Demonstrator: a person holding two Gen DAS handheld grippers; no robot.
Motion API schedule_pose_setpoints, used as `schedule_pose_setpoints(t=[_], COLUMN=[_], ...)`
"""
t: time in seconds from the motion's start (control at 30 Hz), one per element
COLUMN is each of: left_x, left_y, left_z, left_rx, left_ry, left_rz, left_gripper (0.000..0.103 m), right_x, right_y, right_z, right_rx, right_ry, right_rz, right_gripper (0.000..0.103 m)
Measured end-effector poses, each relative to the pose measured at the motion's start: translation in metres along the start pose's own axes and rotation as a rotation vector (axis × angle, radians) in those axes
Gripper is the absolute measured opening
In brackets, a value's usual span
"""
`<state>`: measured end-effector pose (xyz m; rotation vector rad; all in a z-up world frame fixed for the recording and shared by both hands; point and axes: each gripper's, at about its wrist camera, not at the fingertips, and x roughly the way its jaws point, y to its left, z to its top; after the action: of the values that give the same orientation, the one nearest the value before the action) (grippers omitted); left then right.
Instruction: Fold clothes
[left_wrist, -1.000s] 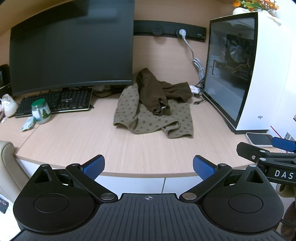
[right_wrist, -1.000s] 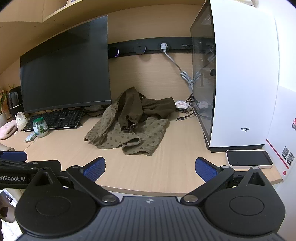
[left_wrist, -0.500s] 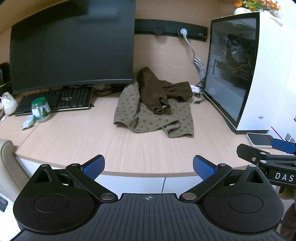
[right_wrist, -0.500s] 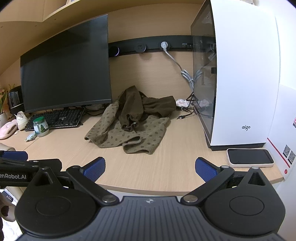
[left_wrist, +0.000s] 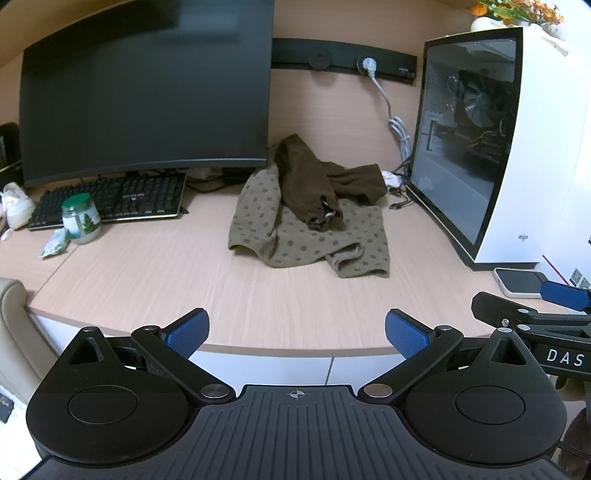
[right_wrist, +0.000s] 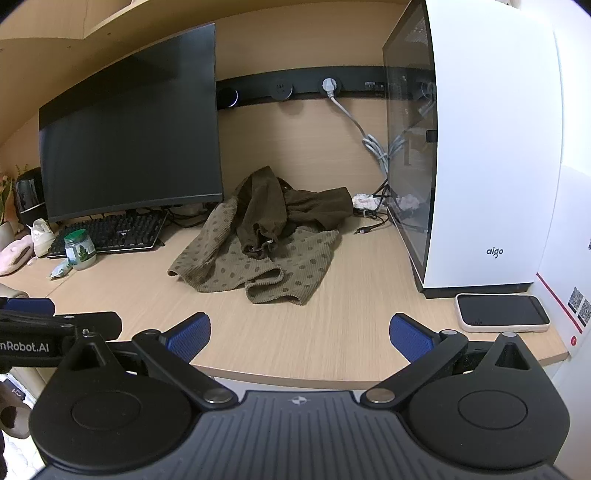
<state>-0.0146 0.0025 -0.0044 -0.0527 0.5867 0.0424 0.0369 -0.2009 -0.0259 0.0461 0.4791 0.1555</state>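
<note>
An olive polka-dot garment (left_wrist: 295, 236) lies crumpled in the middle of the wooden desk (left_wrist: 147, 280), with a dark brown garment (left_wrist: 314, 184) heaped on top of it. Both also show in the right wrist view: the olive garment (right_wrist: 236, 266) and the brown garment (right_wrist: 273, 210). My left gripper (left_wrist: 295, 332) is open and empty at the desk's front edge, well short of the clothes. My right gripper (right_wrist: 300, 334) is open and empty, also at the front edge, to the right of the left one.
A black monitor (left_wrist: 144, 103) and keyboard (left_wrist: 110, 201) stand at the back left, with a green-lidded jar (left_wrist: 80, 218) beside them. A white PC case (left_wrist: 517, 147) stands at the right, cables (left_wrist: 397, 129) behind it. A phone (right_wrist: 502, 312) lies at the desk's right front.
Both grippers have moved slightly forward toward the desk; the clothes sit a little nearer in both views. Nothing was grasped.
</note>
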Motion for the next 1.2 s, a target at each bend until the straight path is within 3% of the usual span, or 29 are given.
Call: schedule_pose_setpoints(t=[1.2], left_x=[0.023], left_y=[0.008], left_z=[0.007], left_rx=[0.001], left_ry=[0.036], left_rz=[-0.024], left_gripper=[0.103], right_x=[0.016], right_y=[0.002], right_z=[0.004], right_rx=[0.009], right_ry=[0.032], right_rz=[-0.032], right_gripper=[0.103])
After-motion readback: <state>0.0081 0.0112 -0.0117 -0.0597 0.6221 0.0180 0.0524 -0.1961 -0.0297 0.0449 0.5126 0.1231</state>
